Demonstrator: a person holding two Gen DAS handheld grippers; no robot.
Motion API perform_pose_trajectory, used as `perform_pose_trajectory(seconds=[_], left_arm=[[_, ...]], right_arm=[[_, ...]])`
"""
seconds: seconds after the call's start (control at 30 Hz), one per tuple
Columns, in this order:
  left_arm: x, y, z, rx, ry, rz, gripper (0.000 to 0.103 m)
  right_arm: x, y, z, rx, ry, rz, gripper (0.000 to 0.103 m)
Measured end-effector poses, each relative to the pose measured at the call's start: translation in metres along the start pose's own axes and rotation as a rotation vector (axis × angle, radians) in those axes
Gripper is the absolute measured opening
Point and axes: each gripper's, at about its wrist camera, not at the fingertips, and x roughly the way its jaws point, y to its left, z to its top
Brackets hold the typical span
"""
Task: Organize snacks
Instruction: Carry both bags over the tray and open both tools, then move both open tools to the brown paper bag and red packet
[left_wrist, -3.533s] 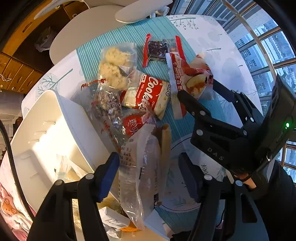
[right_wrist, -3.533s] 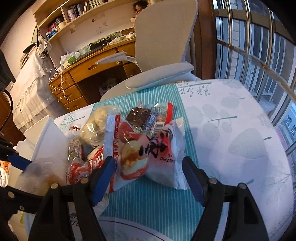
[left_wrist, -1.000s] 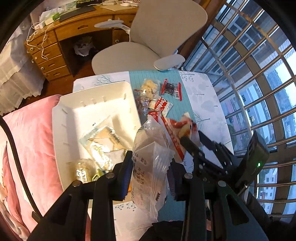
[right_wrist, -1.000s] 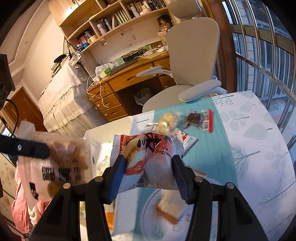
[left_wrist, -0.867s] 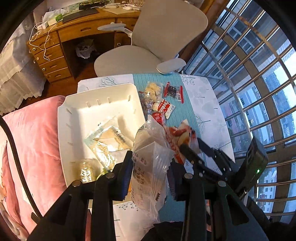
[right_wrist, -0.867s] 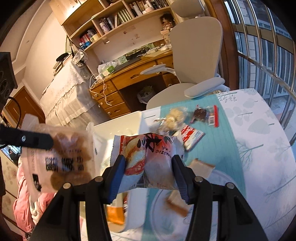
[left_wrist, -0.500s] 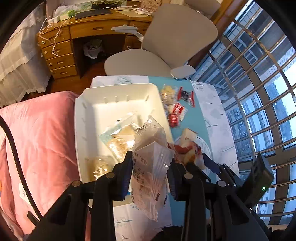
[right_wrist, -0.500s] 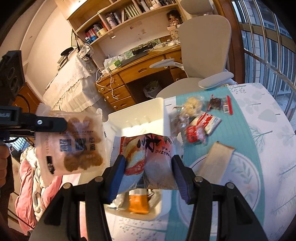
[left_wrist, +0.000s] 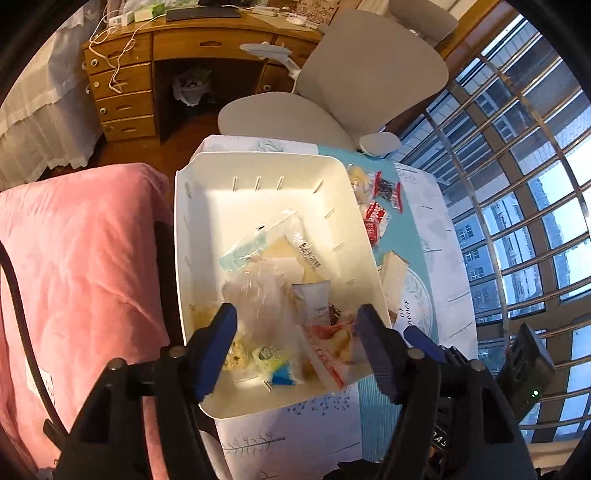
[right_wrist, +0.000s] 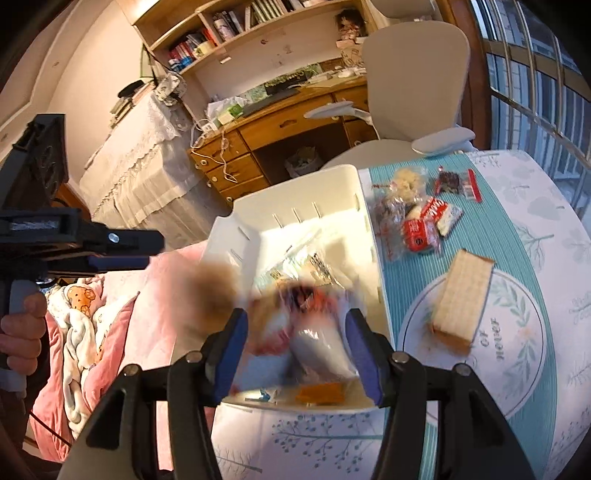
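Observation:
A white bin (left_wrist: 258, 158) holds several snack packets. My left gripper (left_wrist: 295, 332) hovers over its near end, jaws opening. The clear bag of brown snacks (left_wrist: 258, 291) has left them and drops, blurred, into the bin; the right wrist view shows it as a brown smear (right_wrist: 214, 288) below the left gripper's fingers (right_wrist: 122, 236). My right gripper (right_wrist: 297, 343) also hangs over the bin's near end with jaws opening. The red-and-white bun bag (right_wrist: 310, 328) is blurred between them, slipping down free of the pads. It shows at the bin's near right (left_wrist: 328, 343).
Several more snack packets (right_wrist: 417, 221) lie on the teal runner right of the bin. A brown wafer-like slab (right_wrist: 461, 295) rests on a printed plate (right_wrist: 532, 332). A pink blanket (left_wrist: 81, 258) lies left of the bin, and a grey chair (right_wrist: 406, 74) stands beyond the table.
Both grippers carried their bags from the table over the bin. The left jaws spread and the clear bag fell. The bun bag now slides out of the right jaws.

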Motion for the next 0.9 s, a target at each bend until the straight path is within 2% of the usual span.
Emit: perform_pose_trajectory(seconds=[0.27,0.77,0.9], left_arm=[[-0.005,-0.006,-0.006,0.027,-0.015,-0.039,0.070],[0.018,-0.055,-0.009,0.174,0.027,-0.071,0.073],[0.028,-0.072,-0.004,0.211,0.040,-0.051,0.074]], right_arm=[[0.001,-0.005,-0.006,0.040,0.035,-0.048,0.068],[-0.007,-0.048,-0.018,0.183,0.099,-0.117,0.069],[-0.005,-0.068,-0.018,0.224,0.127,-0.131,0.069]])
